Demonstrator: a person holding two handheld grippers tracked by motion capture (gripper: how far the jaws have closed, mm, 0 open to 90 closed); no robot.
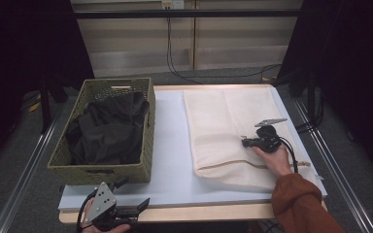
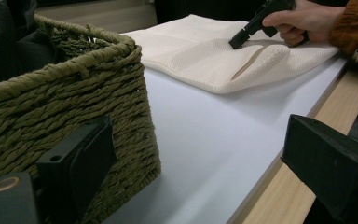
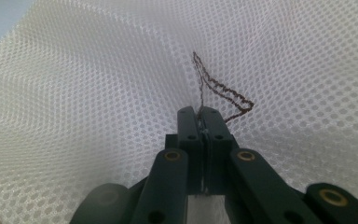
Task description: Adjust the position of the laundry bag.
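A cream mesh laundry bag [image 1: 223, 119] lies flat on the right half of the white table top [image 1: 170, 145]. My right gripper [image 1: 245, 141] rests on the bag's top layer near its slit opening, jaws shut on a pinch of the mesh [image 3: 98, 93]. In the right gripper view the tips [image 3: 199, 112] meet with netting caught between them, and a brown thread [image 3: 223, 91] loops just beyond. The left gripper view shows the same gripper [image 2: 235, 44] pressing into the bag [image 2: 191, 51]. My left gripper [image 1: 133, 193] stands open at the table's front edge, holding nothing.
A woven olive basket [image 1: 148, 126] holding dark clothing [image 1: 109, 128] fills the table's left side; its near corner [image 2: 74, 93] is right beside my left jaws. A bare white strip separates basket and bag. Cables [image 1: 175, 63] trail on the floor behind the table.
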